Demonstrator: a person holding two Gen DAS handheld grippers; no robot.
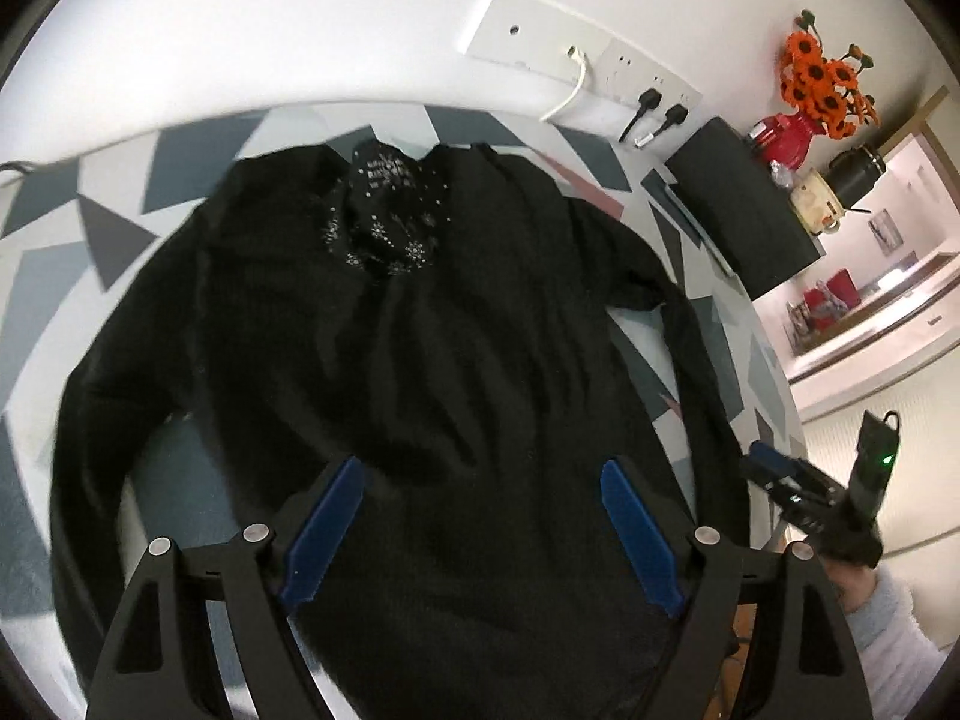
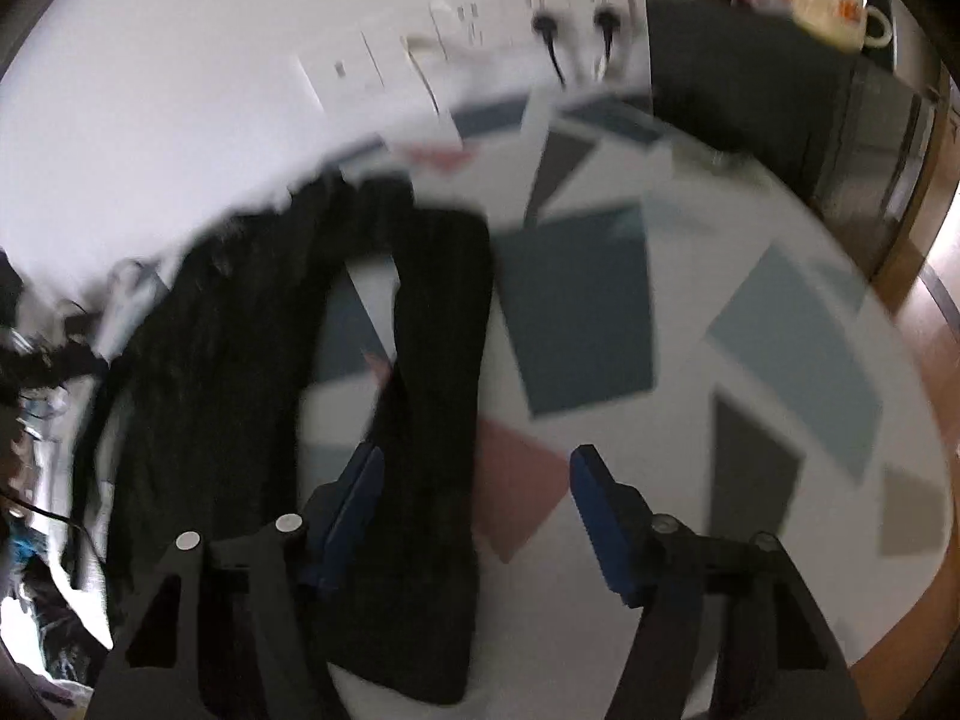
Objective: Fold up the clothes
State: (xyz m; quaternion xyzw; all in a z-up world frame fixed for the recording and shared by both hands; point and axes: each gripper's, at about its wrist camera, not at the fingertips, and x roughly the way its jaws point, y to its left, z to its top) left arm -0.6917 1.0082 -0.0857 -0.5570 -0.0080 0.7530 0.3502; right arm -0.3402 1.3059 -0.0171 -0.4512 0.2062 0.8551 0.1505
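- My left tongs hang open over the hem of the black sweater, nothing pinched yet.
- My right tongs are open too, with the right sleeve running between the pads, not gripped.
- Sweater lies flat on the patterned table, collar at the far side. I'd pinch the sleeve low and carry it across.
- Black box and plugs sit past the collar, out of my way, I reckon.
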